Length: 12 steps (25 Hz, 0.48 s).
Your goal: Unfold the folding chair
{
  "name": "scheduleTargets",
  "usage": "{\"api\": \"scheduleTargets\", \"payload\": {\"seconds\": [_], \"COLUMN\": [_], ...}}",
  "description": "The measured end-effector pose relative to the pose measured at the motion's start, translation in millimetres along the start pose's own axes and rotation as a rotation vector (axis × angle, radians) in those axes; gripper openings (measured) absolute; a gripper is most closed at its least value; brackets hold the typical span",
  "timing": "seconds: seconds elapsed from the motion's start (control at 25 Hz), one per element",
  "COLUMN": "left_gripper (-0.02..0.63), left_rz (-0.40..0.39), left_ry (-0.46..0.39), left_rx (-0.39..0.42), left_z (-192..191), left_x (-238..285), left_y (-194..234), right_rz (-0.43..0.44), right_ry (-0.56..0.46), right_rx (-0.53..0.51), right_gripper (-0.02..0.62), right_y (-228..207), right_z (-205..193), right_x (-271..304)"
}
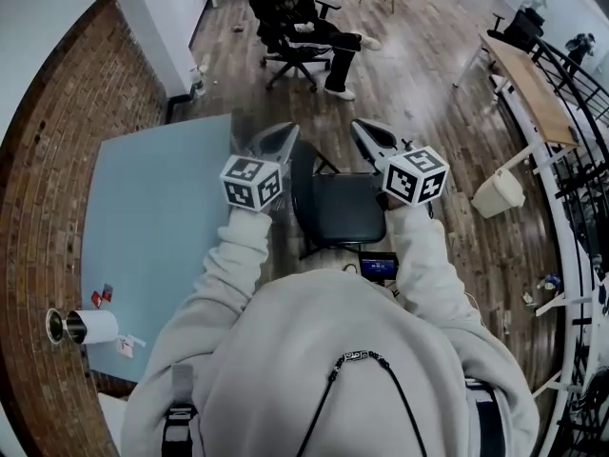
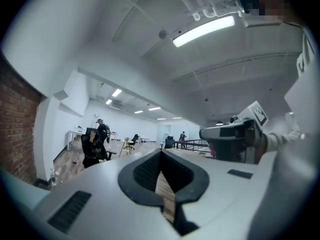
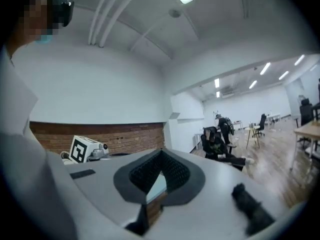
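A black folding chair (image 1: 338, 208) stands on the wooden floor right in front of me, its seat lying flat. Both grippers are held up above it and touch nothing. My left gripper (image 1: 284, 133) is over the chair's left side, jaws shut and empty; in the left gripper view the left gripper (image 2: 161, 156) points level across the room. My right gripper (image 1: 362, 129) is over the chair's right side, also shut and empty; the right gripper view shows the right gripper (image 3: 160, 156) aimed at the brick wall. Each gripper view catches the other gripper's marker cube (image 3: 82, 149) at its edge.
A light blue table (image 1: 152, 246) stands to my left against the brick wall, with a roll and a cup (image 1: 90, 327) on its near corner. A person sits on an office chair (image 1: 300, 27) ahead. A long wooden table (image 1: 533, 84), a white bin (image 1: 500, 193) and a railing are at right.
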<state>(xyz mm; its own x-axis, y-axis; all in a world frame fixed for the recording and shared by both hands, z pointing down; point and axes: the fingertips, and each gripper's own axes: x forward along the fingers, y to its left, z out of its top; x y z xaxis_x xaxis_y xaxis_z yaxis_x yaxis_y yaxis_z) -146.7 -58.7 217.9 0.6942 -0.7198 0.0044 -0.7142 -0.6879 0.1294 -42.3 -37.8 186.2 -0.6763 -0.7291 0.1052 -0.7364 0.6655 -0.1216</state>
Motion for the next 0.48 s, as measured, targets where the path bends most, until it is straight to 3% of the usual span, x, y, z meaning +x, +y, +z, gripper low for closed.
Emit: {"api": "scheduleTargets", "payload": {"seconds": [0.12,0.24,0.36,0.48], "left_gripper": [0.005,0.005,0.005,0.005], "left_rz": [0.031,0.058,0.098,0.125], "left_ry": [-0.041,-0.078,-0.112,-0.116], "left_rx": [0.074,0.157,0.230,0.301], "left_z": [50.5,87.9,106.3,111.4], "left_x": [6.9,9.1,1.2,-8.0], "left_y": [-3.4,-7.6,-8.5,-7.6], "right_rz": [-0.037,-0.042,-0.041,-0.068], "right_ry": [-0.050,-0.106,-0.111,-0.054], "right_rx": [-0.138,-0.185,-0.177,-0.165], "right_gripper": [0.006,0.006,0.006,0.005], "right_y": [26.6,45.4,53.2,48.2], "right_z": [51.0,83.6,90.2,78.0], "right_x": [16.6,28.4,40.5,50.7]}}
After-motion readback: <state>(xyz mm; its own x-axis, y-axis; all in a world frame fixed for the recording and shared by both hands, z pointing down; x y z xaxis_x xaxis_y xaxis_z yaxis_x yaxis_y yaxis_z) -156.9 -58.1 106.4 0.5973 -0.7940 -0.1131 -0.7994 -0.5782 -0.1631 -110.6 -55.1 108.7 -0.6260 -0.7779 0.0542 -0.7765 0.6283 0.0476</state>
